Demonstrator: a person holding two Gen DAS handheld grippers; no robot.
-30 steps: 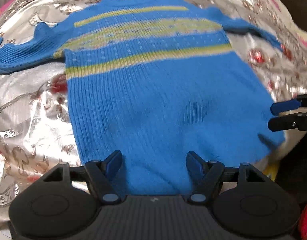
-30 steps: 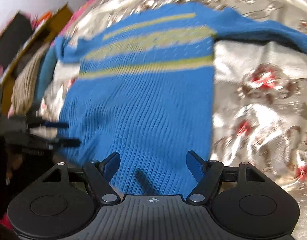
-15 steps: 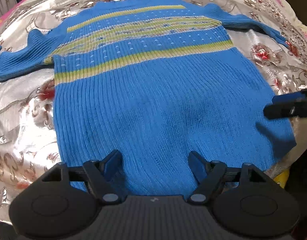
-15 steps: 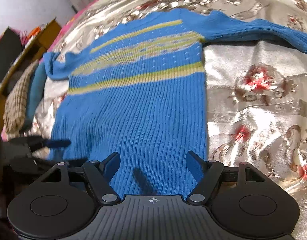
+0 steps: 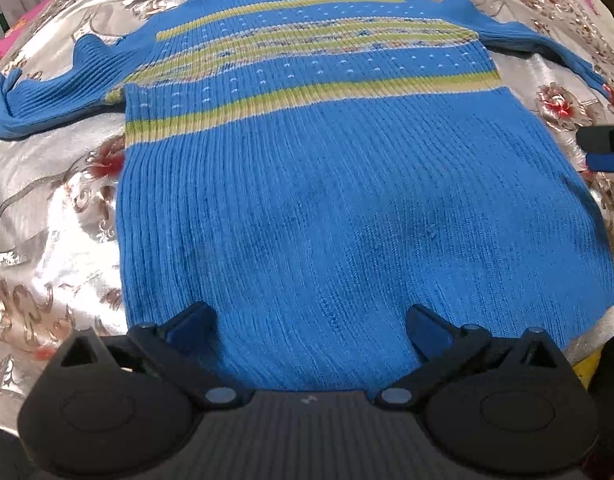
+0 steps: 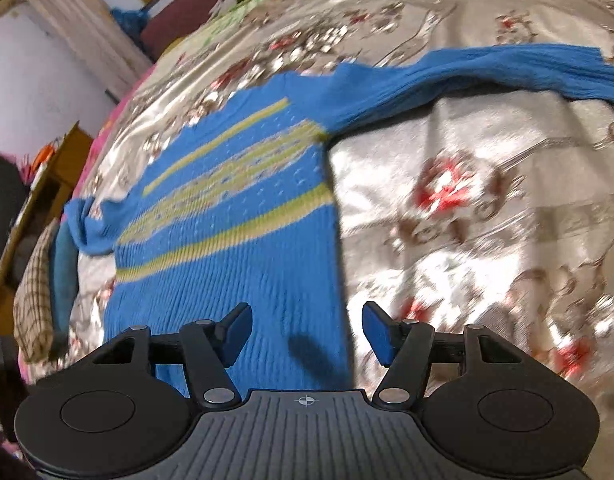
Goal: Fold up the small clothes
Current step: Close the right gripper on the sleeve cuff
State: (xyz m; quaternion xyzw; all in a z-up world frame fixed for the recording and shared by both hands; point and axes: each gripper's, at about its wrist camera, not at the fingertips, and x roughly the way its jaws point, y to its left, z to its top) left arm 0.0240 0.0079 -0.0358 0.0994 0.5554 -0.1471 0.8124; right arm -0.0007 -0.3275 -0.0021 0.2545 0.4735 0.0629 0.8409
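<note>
Left wrist view: your left tongs (image 5: 309, 322) hover spread over the hem of the flat sweater (image 5: 347, 184); your right tongs (image 6: 307, 334), also spread, straddle its side edge, probably ready to fold.

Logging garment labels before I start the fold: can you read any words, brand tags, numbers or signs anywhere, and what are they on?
No readable text in either view.
Blue sweater: no tag or lettering shows, only yellow-green stripes.
Left gripper body: a small pale mark, not legible.
Right gripper body: a crosshair symbol, no letters.
</note>
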